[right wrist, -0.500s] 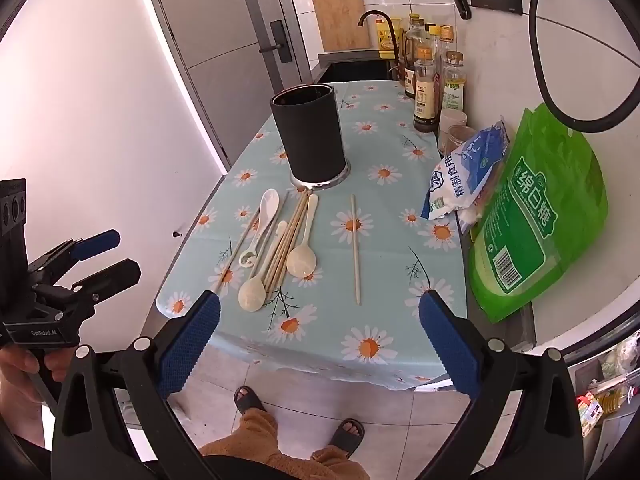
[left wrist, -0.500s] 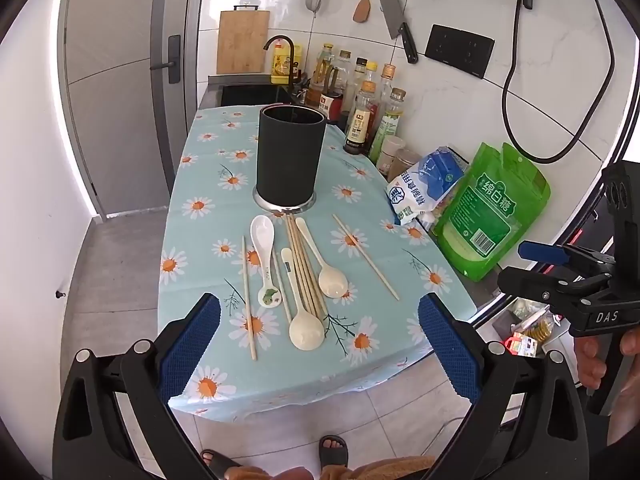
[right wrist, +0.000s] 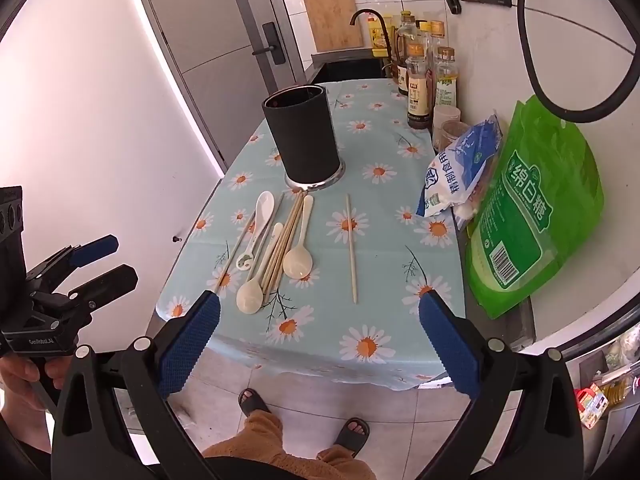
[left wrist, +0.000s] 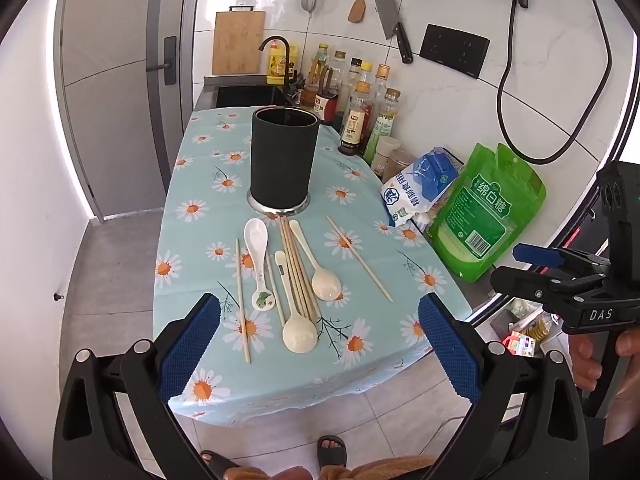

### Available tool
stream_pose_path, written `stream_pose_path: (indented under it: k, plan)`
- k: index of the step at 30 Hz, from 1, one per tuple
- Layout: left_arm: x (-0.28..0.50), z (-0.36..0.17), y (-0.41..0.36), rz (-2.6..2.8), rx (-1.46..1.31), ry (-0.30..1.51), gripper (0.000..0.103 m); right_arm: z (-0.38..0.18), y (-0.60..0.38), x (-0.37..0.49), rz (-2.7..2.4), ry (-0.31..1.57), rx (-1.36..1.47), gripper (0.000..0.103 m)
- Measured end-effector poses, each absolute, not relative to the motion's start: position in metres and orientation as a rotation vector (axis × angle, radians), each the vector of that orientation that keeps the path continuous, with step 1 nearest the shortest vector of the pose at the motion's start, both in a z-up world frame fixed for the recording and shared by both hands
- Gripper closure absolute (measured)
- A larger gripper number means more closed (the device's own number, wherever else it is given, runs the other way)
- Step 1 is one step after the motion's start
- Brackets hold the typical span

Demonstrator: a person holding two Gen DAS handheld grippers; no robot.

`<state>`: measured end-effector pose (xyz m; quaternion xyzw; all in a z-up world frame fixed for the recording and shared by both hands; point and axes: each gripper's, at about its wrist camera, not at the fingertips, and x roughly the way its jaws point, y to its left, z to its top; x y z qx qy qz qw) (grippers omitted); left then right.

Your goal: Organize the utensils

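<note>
bench: covered by a light blue cloth with daisies
black cup: set upright on a shiny round base, near the middle
spoons: three are laid flat in front of the cup
sticks: a bunch is laid between the spoons
lone sticks: one is laid on the left, one on the right
bags: a green one and a blue-white one are leaned at the right edge
bottles: stood in a row at the back right

The holder hides its own inside, dark past the rim. Behind it, well beyond the jaws, the bottle labels are too small to read. The lower edge cuts off the person's feet.
</note>
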<state>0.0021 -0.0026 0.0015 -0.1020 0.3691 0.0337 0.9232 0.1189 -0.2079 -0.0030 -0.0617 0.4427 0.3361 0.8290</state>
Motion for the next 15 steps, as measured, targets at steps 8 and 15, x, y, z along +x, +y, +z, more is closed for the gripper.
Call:
stream_pose_path:
  k: [8,15]
  plan:
    - [0.002,0.002,0.001,0.072,-0.222,0.757,0.007,-0.003,-0.198,0.115,0.731,0.945,-0.151,0.004]
    - [-0.004,0.006,0.003,0.077,-0.218,0.758,0.007,-0.007,-0.190,0.111,0.763,0.955,-0.165,0.004]
